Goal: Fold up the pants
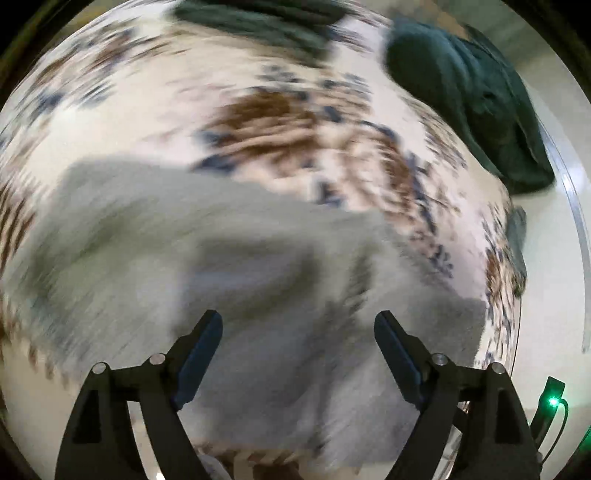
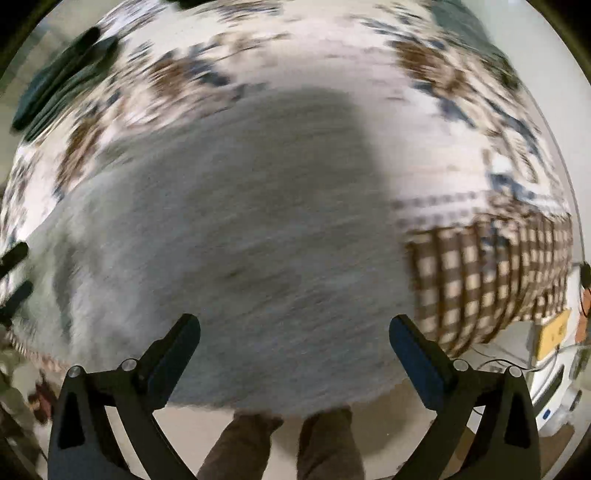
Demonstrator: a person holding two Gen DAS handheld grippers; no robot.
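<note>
The grey pants (image 1: 229, 266) lie on a table covered with a white cloth with brown and blue patterns (image 1: 273, 122). Both views are motion-blurred. My left gripper (image 1: 298, 325) is open and empty above the pants' near part. In the right wrist view the pants (image 2: 236, 240) fill the middle, and they hang a little over the table's near edge. My right gripper (image 2: 294, 328) is open and empty above them. The left gripper's fingers (image 2: 14, 280) show at that view's left edge.
Dark green garments lie at the far right (image 1: 476, 96) and the far edge (image 1: 258, 18) of the table; one also shows in the right wrist view (image 2: 62, 77). A brown checked cloth border (image 2: 487, 280) hangs at the table's right side. The person's legs (image 2: 280, 443) stand below.
</note>
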